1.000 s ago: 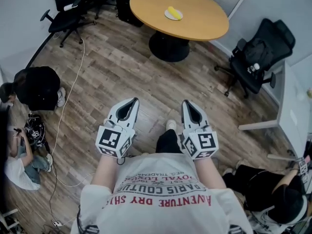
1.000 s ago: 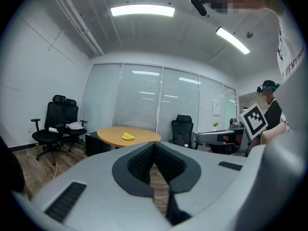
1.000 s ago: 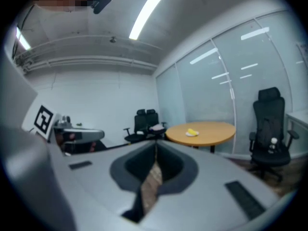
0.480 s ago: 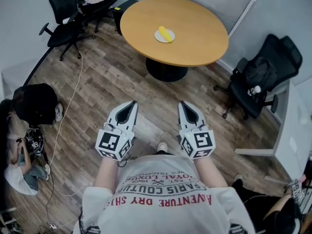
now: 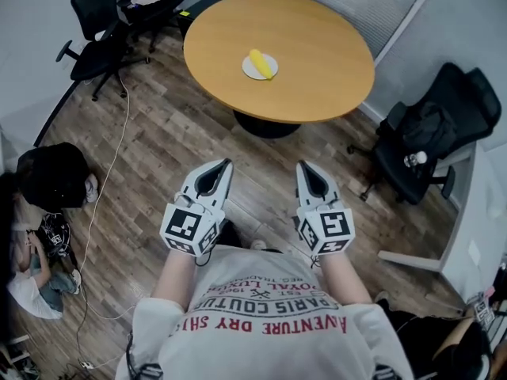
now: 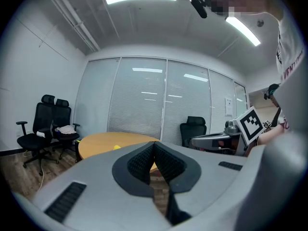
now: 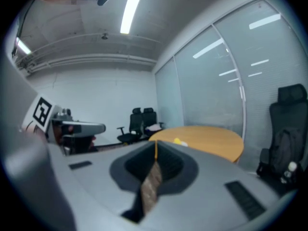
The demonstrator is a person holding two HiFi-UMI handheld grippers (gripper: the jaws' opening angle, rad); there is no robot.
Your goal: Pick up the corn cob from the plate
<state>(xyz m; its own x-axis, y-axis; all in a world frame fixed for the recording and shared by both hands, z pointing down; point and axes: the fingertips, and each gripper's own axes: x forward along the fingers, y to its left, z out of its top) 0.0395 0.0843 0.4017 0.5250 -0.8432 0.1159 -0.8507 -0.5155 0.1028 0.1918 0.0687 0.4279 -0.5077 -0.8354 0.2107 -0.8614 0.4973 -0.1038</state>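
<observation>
Corn cob (image 5: 261, 62) lies on the plate (image 5: 247, 72) near the middle of the round bench (image 5: 325, 54), well ahead of the left gripper (image 5: 225, 163) and right gripper (image 5: 304, 165), both with jaws clenched on nothing. Best to get close first, then spread one pair and take it crosswise.

Corn cob (image 5: 260, 62) on plate (image 5: 249, 70) on table (image 5: 325, 50); chair (image 5: 424, 145) right of table.
</observation>
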